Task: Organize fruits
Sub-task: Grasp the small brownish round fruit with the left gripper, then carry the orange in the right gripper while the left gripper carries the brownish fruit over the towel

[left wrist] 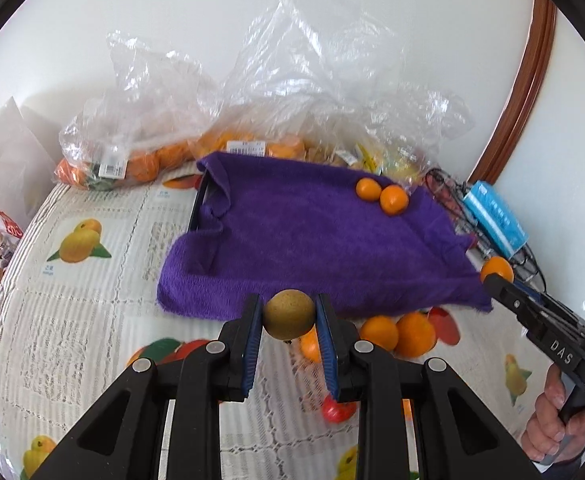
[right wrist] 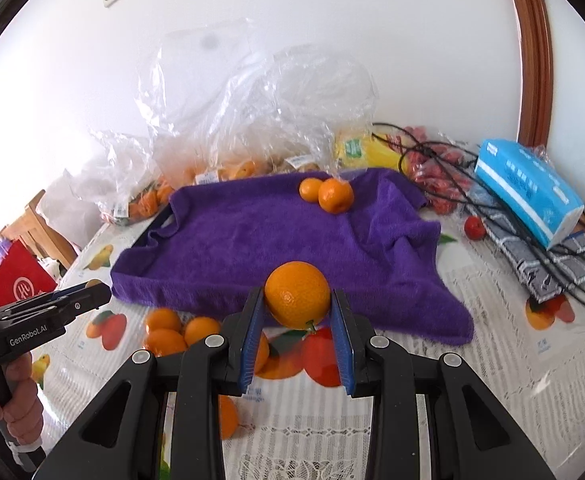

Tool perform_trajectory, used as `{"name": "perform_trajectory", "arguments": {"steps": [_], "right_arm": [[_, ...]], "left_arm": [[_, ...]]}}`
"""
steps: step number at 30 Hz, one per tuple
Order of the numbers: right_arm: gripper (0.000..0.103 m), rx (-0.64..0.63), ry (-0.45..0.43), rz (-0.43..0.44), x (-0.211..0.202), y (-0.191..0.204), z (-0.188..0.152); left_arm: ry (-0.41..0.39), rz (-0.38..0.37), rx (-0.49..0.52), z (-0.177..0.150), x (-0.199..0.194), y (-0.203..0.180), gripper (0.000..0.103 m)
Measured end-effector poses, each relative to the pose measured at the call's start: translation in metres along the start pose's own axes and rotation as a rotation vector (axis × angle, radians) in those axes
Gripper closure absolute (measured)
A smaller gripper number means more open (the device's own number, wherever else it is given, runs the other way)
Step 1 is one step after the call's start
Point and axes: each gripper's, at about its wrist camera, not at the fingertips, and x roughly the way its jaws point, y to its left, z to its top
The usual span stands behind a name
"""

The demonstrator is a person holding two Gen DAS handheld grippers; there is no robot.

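- Blue pads of the left gripper [left wrist: 288, 314] are clamped on a small brown-green fruit [left wrist: 288, 314], round and dull-skinned, held clear of the table, probably for carrying to the towel.
- An orange [right wrist: 297, 300], glossy and dimpled, is pinched in the right gripper [right wrist: 297, 300] just before the towel's near edge.
- Loose oranges [left wrist: 396, 332] are left on the fruit-printed tablecloth [left wrist: 92, 320] between grippers and towel.
- A purple towel [left wrist: 312, 240] is draped over a tray as a soft landing; two oranges [left wrist: 382, 194] are gathered at its far corner.
- Bagged fruit [left wrist: 140, 160] is piled against the wall.
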Motion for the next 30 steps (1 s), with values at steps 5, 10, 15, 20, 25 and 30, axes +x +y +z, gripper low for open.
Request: {"name": "perform_trajectory", "arguments": {"steps": [5, 10, 15, 20, 25, 30], "right_arm": [[0.070, -0.026, -0.013, -0.022, 0.000, 0.004, 0.020], [0.070, -0.056, -0.018, -0.036, 0.009, 0.009, 0.041], [0.070, -0.053, -0.024, -0.024, 0.024, 0.009, 0.051], [0.070, -0.025, 0.016, -0.015, 0.046, 0.000, 0.040], [0.070, -0.003, 0.080, -0.030, 0.069, -0.008, 0.026], [0.070, -0.021, 0.103, -0.046, 0.081, -0.007, 0.019]], "left_arm": [[-0.023, 0.006, -0.009, 0.019, 0.003, -0.008, 0.078], [-0.027, 0.025, -0.025, 0.035, 0.018, -0.010, 0.078], [-0.014, 0.039, -0.060, 0.043, 0.037, -0.003, 0.078], [-0.005, 0.021, -0.086, 0.038, 0.052, 0.008, 0.078], [0.010, 0.023, -0.086, 0.034, 0.061, 0.012, 0.078], [0.024, 0.036, -0.086, 0.032, 0.068, 0.013, 0.078]]}}
